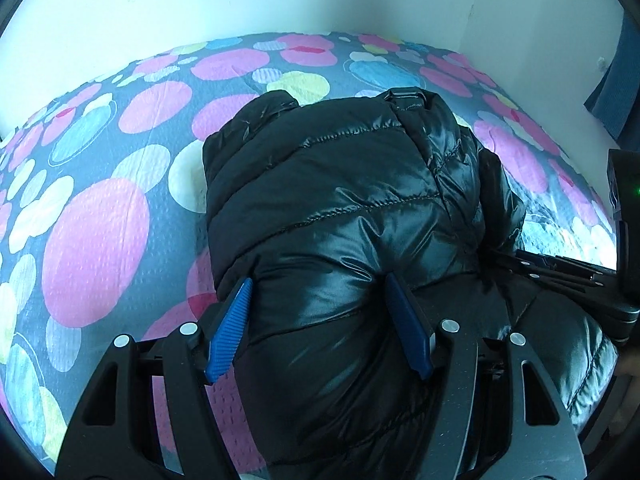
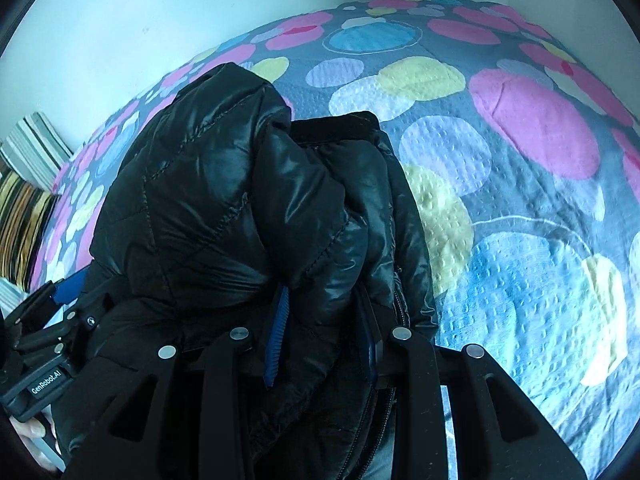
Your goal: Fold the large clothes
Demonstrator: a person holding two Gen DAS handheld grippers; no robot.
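So the jacket [image 1: 352,208] was bunched on the bed [image 1: 96,240], long axis running away from me, collar end at the far side. My left gripper [image 1: 320,320] was clamped on a fat puffy fold and my right gripper [image 2: 324,336] pinched a thinner bunch by the zipper [image 2: 400,304]. Felt light, squishy and slippery, I'd guess, so grabbing at the stitched seams seemed safest.

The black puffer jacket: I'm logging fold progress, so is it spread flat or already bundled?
Bundled. The black puffer jacket sits in a thick, doubled-over heap on the spotted bedspread, layers overlapping, gripped by both grippers.
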